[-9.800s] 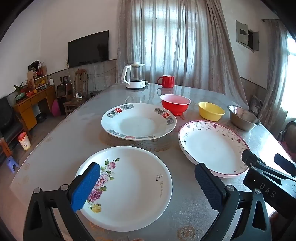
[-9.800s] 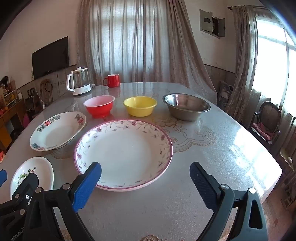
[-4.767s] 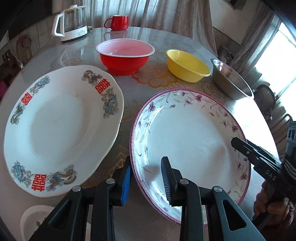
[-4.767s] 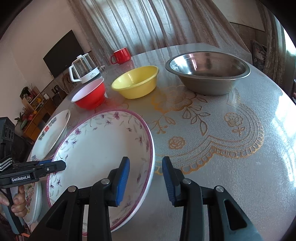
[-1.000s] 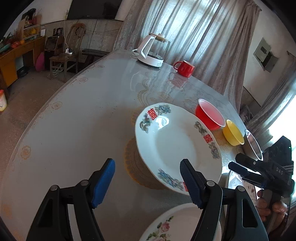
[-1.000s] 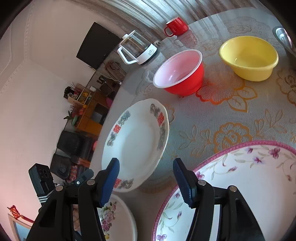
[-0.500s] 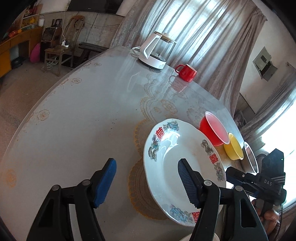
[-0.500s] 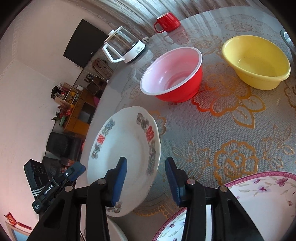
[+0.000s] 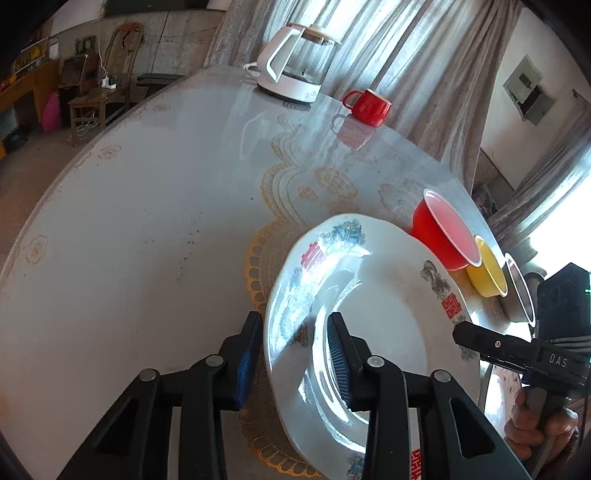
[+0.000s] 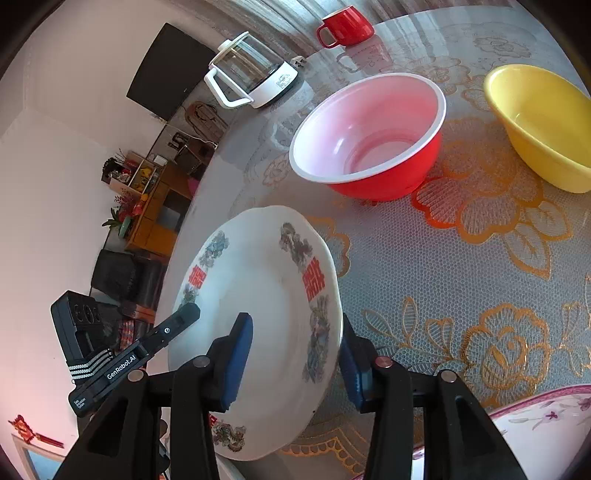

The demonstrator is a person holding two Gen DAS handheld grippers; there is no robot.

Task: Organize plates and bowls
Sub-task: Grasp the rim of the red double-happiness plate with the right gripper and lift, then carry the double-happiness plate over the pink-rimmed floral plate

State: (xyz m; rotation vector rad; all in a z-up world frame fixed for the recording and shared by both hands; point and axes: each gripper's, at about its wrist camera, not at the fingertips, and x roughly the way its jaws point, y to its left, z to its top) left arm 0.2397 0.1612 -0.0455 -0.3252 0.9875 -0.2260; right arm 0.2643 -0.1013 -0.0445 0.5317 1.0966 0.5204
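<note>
A white plate with red characters and dragon motifs [image 9: 388,317] [image 10: 258,295] is tilted up off the table, held from both sides. My left gripper [image 9: 291,358] is shut on its left rim. My right gripper [image 10: 295,362] is shut on its right rim. A red bowl [image 10: 369,136] [image 9: 443,232], a yellow bowl [image 10: 543,122] [image 9: 487,273] and a steel bowl [image 9: 519,291] stand in a row behind it. A pink-rimmed floral plate [image 10: 543,424] lies at the lower right.
A glass kettle [image 9: 295,66] [image 10: 251,74] and a red mug [image 9: 367,105] [image 10: 343,24] stand at the far edge of the table [image 9: 147,221]. A gold doily [image 9: 258,258] lies under the plate. Floor and furniture lie to the left.
Both grippers have closed onto opposite rims of the red-character plate. The plate has tipped up from flat on the table.
</note>
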